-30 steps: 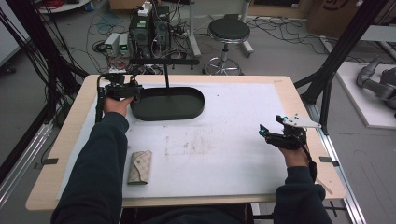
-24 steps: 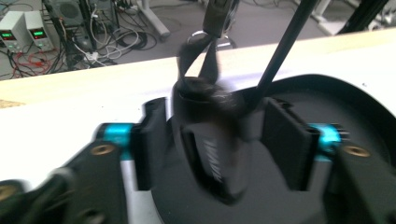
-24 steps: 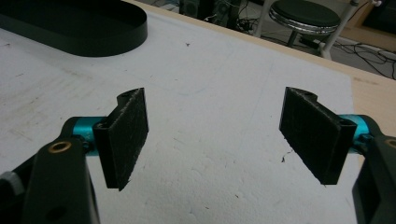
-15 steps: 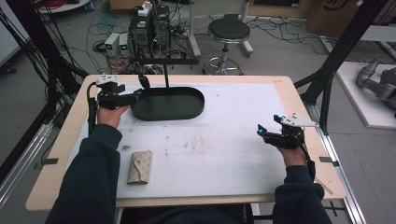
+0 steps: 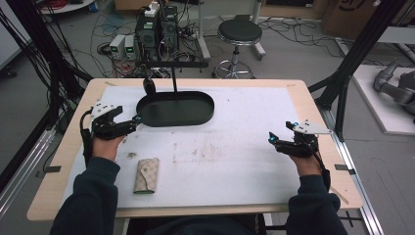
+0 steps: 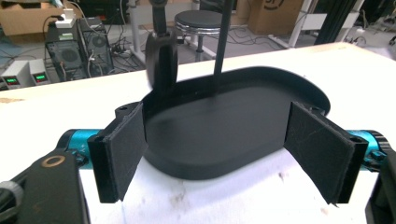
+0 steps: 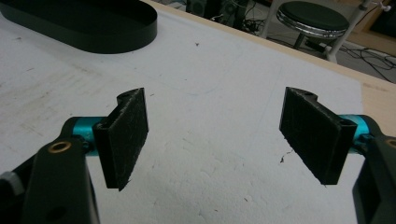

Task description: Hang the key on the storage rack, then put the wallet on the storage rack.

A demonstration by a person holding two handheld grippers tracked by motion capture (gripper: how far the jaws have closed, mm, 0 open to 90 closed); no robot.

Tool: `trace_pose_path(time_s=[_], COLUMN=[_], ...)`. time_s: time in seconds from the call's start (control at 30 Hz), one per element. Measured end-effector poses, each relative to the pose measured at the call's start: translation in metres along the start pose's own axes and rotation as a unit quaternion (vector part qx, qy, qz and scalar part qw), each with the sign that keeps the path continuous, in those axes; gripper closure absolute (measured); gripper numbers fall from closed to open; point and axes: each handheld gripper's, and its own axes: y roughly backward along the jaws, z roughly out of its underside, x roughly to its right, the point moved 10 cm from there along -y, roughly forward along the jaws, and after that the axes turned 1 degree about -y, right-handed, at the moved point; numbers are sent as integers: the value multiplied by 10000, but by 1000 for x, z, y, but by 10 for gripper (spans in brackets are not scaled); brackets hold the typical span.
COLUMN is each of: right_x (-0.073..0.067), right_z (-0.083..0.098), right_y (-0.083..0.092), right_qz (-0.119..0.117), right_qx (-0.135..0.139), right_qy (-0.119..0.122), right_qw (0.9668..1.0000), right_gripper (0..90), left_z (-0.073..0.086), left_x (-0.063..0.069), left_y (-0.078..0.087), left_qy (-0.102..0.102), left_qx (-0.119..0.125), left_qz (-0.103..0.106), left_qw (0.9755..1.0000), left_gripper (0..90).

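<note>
A black oval tray (image 5: 176,108) lies at the back middle of the white mat, with a thin black post (image 5: 173,78) rising from its far rim. A small black oval piece (image 5: 149,86) hangs over the tray's left end and also appears in the left gripper view (image 6: 161,60). My left gripper (image 5: 134,121) is just left of the tray and points at it. Its jaws have just been opening and stand wide (image 6: 224,149) with nothing between them. My right gripper (image 5: 272,138) hovers open over bare mat at the right (image 7: 219,135).
A beige patterned key pouch (image 5: 147,175) lies on the mat near the front left, beside the person's left sleeve. The wooden table edge (image 5: 313,98) frames the mat. Computers, cables and a stool (image 5: 240,32) stand on the floor behind the table.
The left gripper has drawn back from the tray's left end toward the left and the near side, and its jaws have opened. The hanging black piece now shows free. The right gripper has stayed put.
</note>
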Motion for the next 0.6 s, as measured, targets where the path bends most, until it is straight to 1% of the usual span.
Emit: trace_pose_path(time_s=[0.07, 0.13, 0.23, 0.37, 0.5, 0.6], right_x=[0, 0, -2, -2, -1, -1], right_z=[-1, 0, 0, 0, 0, -1], right_y=[1, 0, -1, -2, -1, -2], right_qz=[18, 5, 3, 10, 31, 27], right_qx=[18, -8, -34, -28, -21, -13], right_qy=[-37, -7, -11, -18, -29, -21], right_qw=[10000, 10000, 10000, 10000, 10000, 10000], right_gripper=[242, 242, 242, 242, 242, 242], left_z=[2, 5, 7, 10, 13, 16], left_x=[1, 4, 8, 12, 13, 13], left_y=[6, 11, 16, 20, 22, 23], left_qy=[20, 5, -24, -66, -17, -24], left_qx=[42, 46, 3, -91, -131, -183], left_qz=[6, 35, 33, 34, 19, 20], left_qw=[10000, 10000, 10000, 9999, 9999, 9998], left_gripper=[208, 208, 207, 206, 207, 206])
